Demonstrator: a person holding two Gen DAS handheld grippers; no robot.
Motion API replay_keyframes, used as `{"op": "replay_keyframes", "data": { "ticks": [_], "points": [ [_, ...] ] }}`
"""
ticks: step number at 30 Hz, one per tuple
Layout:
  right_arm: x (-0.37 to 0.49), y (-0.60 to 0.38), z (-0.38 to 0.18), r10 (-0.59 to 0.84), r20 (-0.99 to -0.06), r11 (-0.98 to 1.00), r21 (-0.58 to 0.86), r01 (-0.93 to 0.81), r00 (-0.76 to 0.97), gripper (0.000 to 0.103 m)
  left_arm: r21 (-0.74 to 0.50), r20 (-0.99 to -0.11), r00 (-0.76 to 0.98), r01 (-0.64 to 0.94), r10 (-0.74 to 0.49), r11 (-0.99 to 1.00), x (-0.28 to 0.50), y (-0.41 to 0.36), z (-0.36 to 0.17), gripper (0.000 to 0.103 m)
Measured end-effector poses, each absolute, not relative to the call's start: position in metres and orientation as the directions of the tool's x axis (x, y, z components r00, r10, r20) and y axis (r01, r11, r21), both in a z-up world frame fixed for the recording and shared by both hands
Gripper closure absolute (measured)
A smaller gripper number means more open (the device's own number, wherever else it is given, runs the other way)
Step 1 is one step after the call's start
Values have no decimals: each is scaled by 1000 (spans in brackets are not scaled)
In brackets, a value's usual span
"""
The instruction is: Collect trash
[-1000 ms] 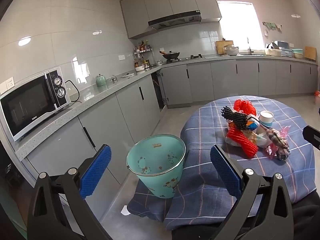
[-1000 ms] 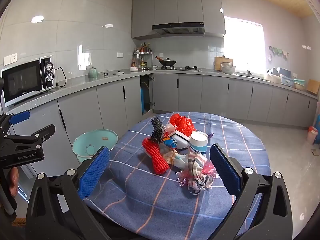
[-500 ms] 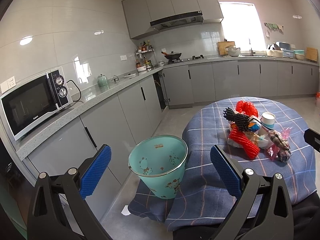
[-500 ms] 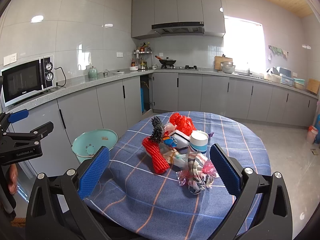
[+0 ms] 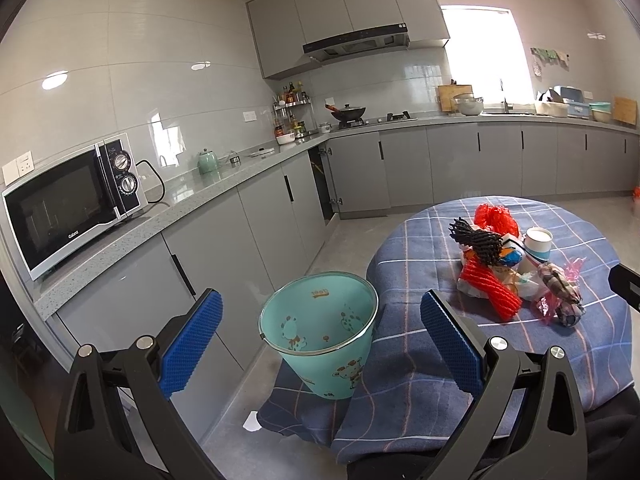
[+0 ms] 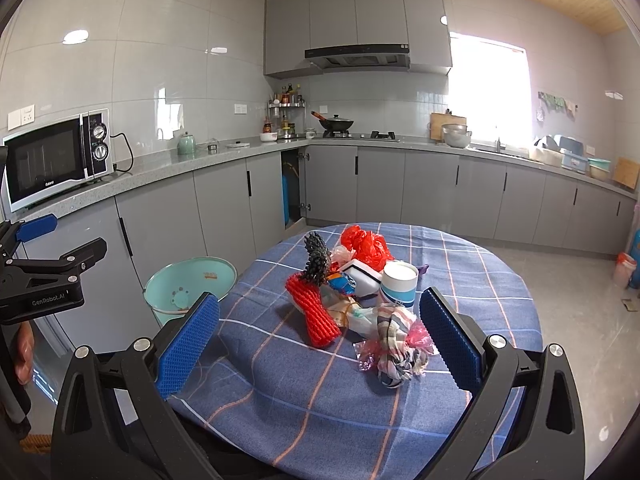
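Observation:
A pile of trash lies on the round table with a blue checked cloth (image 6: 460, 256): red foam netting (image 6: 314, 312), black netting (image 6: 317, 258), a red plastic bag (image 6: 366, 244), a paper cup (image 6: 398, 284), a white box (image 6: 360, 278) and a striped wad in pink wrap (image 6: 396, 340). The pile also shows in the left wrist view (image 5: 508, 268). A teal bin (image 5: 320, 328) stands on the floor left of the table. My left gripper (image 5: 320, 340) is open, above the bin. My right gripper (image 6: 318, 336) is open, in front of the pile.
Grey kitchen cabinets and a counter run along the left and back walls. A microwave (image 5: 68, 204) sits on the counter at the left. A wok (image 6: 334, 123) is on the stove at the back. The left gripper shows at the left edge of the right wrist view (image 6: 44, 276).
The left wrist view has shifted slightly, so the bin and table sit a little further right in it. The right gripper and the trash pile have hardly moved.

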State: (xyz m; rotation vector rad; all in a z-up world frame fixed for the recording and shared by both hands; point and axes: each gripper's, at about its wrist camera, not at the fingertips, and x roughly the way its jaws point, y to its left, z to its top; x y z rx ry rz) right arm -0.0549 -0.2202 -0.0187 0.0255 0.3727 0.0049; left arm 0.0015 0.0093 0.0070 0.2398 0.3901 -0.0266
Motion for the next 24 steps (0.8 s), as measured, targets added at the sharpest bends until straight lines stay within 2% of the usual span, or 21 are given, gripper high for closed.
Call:
{"op": "replay_keyframes", "data": {
  "ticks": [24],
  "points": [
    [-56,-218,-21,11,-363,1000,25,-2,932,4,225,-377,926,66,24,972,1,12,8,5]
  ]
}}
